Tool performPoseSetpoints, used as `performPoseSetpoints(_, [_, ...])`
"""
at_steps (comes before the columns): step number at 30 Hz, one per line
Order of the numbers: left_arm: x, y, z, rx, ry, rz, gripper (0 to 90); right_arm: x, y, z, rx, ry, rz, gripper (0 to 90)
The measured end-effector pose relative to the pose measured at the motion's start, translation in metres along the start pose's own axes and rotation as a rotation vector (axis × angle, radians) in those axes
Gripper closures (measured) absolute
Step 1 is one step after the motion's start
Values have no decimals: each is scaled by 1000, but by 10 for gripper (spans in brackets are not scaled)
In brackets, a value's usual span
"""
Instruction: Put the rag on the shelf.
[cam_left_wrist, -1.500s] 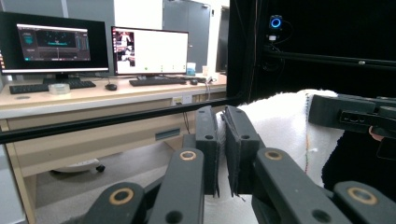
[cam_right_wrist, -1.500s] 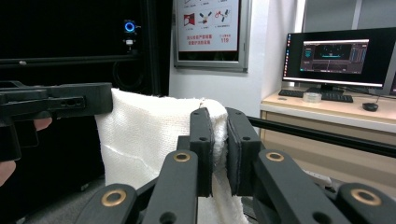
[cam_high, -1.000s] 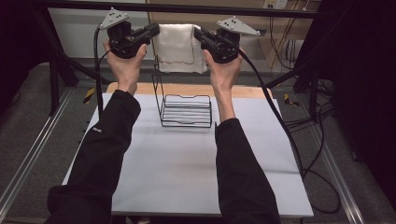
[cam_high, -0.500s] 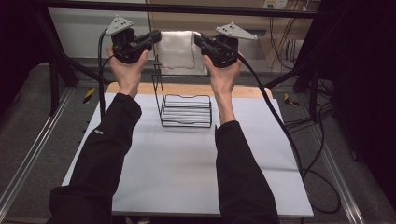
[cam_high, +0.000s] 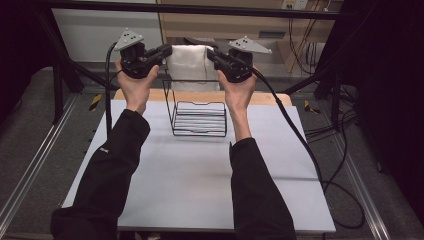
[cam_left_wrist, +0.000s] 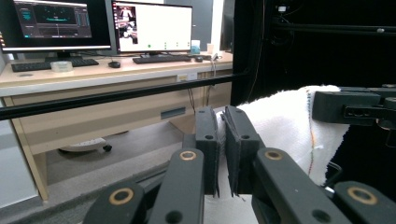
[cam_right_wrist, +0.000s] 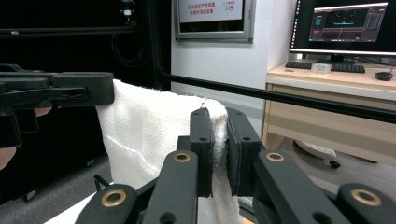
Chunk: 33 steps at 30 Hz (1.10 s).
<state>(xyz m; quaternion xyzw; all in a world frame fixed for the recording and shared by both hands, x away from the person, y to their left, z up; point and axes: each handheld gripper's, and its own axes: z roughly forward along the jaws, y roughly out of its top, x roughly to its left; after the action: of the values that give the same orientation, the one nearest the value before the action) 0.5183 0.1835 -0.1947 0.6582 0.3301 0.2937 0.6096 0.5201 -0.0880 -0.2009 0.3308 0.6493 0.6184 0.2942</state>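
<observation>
Left claw (cam_high: 161, 51): pinching the towel's left top corner.
Towel (cam_high: 188, 61): white, stretched level between both claws, hanging above the wire rack (cam_high: 198, 118) near the desk's (cam_high: 200, 175) far edge; lower hem hidden.
Right claw (cam_high: 214, 54): pinching the right top corner.
Rack: directly below, equally near both hands.

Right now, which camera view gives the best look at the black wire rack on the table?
The high view: the black wire rack stands in full on the white table, between the person's forearms and below the white towel that the left gripper and right gripper hold. The right gripper view catches only a dark wire bit beside the towel; the left gripper view adds nothing clear.
</observation>
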Motion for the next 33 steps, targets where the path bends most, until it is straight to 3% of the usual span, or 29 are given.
performPoseSetpoints(16, [-6, -16, -1, 24, -15, -5, 843, 0, -15, -8, 27, 1, 7, 825])
performPoseSetpoints(33, [-13, -23, -12, 42, -46, 28, 842, 3, -21, -20, 38, 20, -23, 823])
